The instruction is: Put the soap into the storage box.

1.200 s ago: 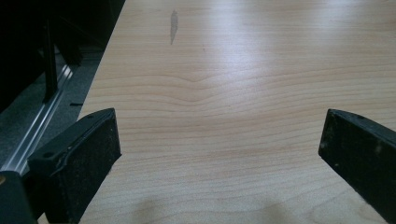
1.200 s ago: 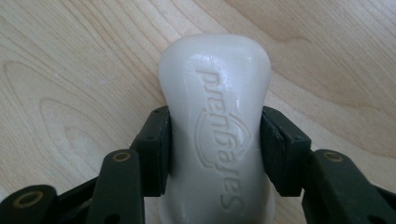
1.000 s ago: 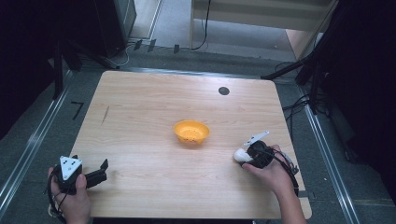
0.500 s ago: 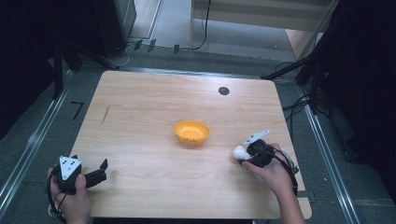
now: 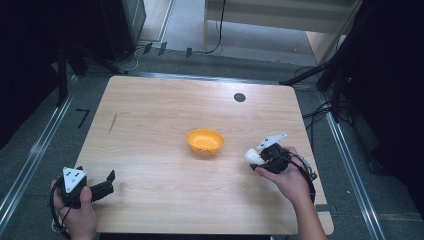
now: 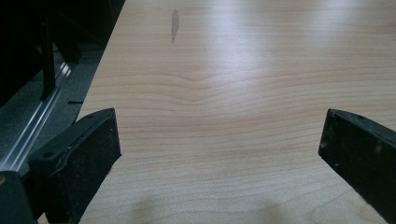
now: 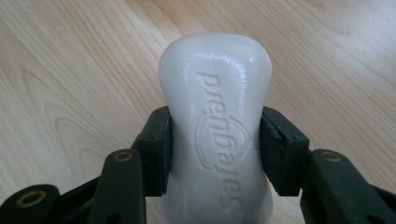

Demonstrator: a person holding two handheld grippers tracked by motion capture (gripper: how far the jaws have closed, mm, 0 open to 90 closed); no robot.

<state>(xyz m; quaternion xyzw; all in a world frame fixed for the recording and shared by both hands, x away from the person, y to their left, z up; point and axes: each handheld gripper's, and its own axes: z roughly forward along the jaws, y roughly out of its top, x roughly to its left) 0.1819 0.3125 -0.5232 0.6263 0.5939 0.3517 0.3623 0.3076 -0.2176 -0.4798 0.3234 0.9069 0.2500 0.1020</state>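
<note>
Left: left claw (image 5: 109, 180) held low at the near left corner of the pale wooden surface (image 5: 150, 125), jaws spread wide with bare wood between them, gripping nothing. Centre: small orange plastic bowl (image 5: 205, 141), perforated at the base, standing upright and apart from both claws. Right: right claw (image 5: 256, 159) pinching a white waisted bar of soap (image 7: 217, 121), embossed lettering on the upper face, held just right of the bowl and low over the surface; contact with the wood not discernible. Jaws pressed against the two long sides at the narrowed waist, front end of the bar projecting beyond them. Judged handling: stiff and fairly light, smooth and probably slippery, edges likely to dent or scar under hard pressure. Judged best hold: across the waist, as shown, where the flaring ends resist sliding forward or back; moderate squeeze, bar kept level.
</note>
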